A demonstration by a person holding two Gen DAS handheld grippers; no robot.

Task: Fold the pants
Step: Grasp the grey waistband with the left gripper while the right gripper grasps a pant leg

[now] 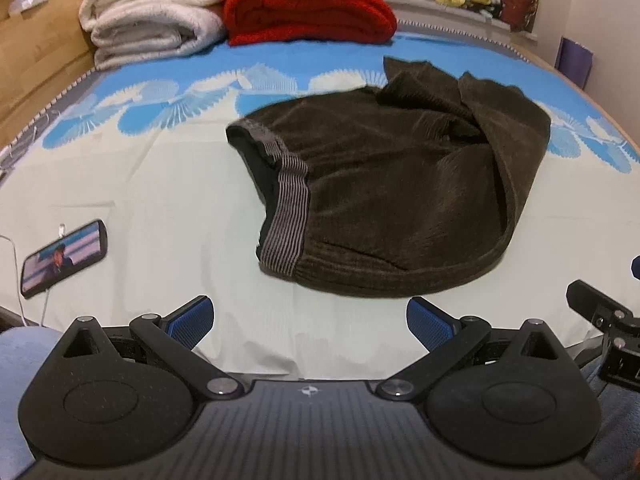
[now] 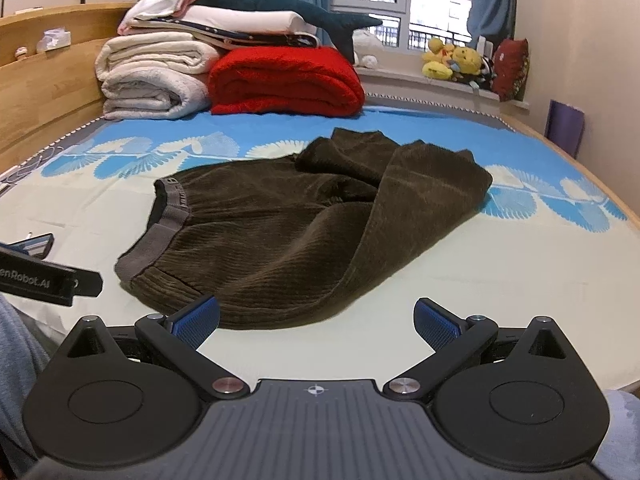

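1. One pair of brown pants (image 1: 392,184) lies rumpled mid-bed (image 1: 160,208), waistband (image 1: 286,216) to the left, legs bunched far right.
2. Two grippers, left (image 1: 310,322) and right (image 2: 316,322), hover at the near edge, jaws apart, holding nothing.
3. Folding looks barely begun; next, likely grip the bunched legs and spread them flat.
4. Far off: two blankets, one red (image 2: 284,80), one white (image 2: 152,76); one phone (image 1: 64,258) near left.

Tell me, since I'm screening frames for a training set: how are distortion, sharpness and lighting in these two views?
Left wrist view: strong fisheye bends the bed edges; the pants are sharp, the phone slightly soft; even indoor light, faint shadows. Right wrist view: same barrel distortion; the window is blown out bright, the pants clear, dark corners vignette.
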